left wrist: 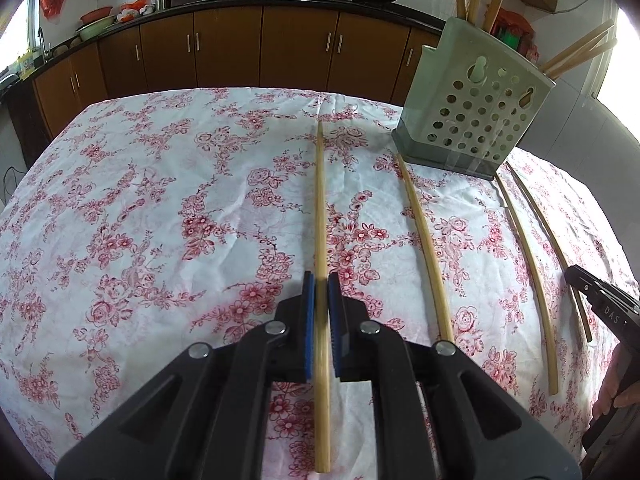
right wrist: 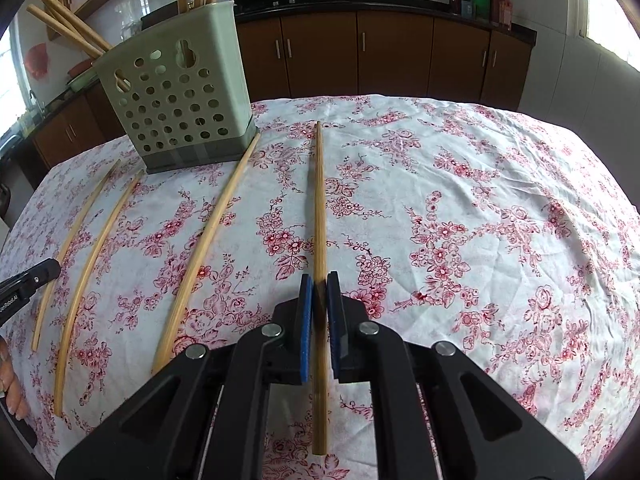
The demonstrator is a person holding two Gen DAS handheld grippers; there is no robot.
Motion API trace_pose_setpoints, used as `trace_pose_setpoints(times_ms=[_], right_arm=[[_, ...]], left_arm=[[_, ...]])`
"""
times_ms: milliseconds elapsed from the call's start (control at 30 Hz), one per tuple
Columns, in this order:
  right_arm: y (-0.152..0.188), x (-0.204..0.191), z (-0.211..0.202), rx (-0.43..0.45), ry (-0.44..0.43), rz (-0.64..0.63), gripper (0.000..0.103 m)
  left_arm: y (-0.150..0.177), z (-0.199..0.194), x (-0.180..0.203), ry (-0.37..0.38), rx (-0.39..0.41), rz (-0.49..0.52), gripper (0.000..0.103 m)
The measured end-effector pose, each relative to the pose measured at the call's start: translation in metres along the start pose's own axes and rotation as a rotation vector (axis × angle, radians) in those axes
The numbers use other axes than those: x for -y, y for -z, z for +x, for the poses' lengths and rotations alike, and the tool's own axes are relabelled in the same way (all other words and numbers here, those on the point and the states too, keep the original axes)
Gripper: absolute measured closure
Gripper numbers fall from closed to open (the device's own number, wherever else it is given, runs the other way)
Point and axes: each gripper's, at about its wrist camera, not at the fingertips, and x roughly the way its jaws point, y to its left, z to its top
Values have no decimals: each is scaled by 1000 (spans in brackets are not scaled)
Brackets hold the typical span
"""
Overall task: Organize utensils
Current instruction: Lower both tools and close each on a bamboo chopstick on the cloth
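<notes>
Both claws, left gripper (left wrist: 320, 308) and right gripper (right wrist: 319, 308), each pinch one bamboo chopstick (left wrist: 320, 216) lengthwise, likely for slotting into the perforated holder (left wrist: 472, 108).

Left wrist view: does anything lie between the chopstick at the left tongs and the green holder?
Nothing upright does. One loose chopstick lies flat on the tablecloth between the straddled chopstick at the left tongs and the holder, its tip at the holder's base; a lifted path would likely clear it.

Bamboo chopsticks (left wrist: 426, 248) flat beside perforated holder (left wrist: 472, 120)
</notes>
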Motion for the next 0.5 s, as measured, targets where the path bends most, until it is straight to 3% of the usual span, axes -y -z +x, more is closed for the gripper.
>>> trace_pose_setpoints(times_ms=[500], right_arm=[[0, 0, 0, 0, 5, -4, 94]], left_arm=[[0, 0, -2, 6, 0, -6, 93]])
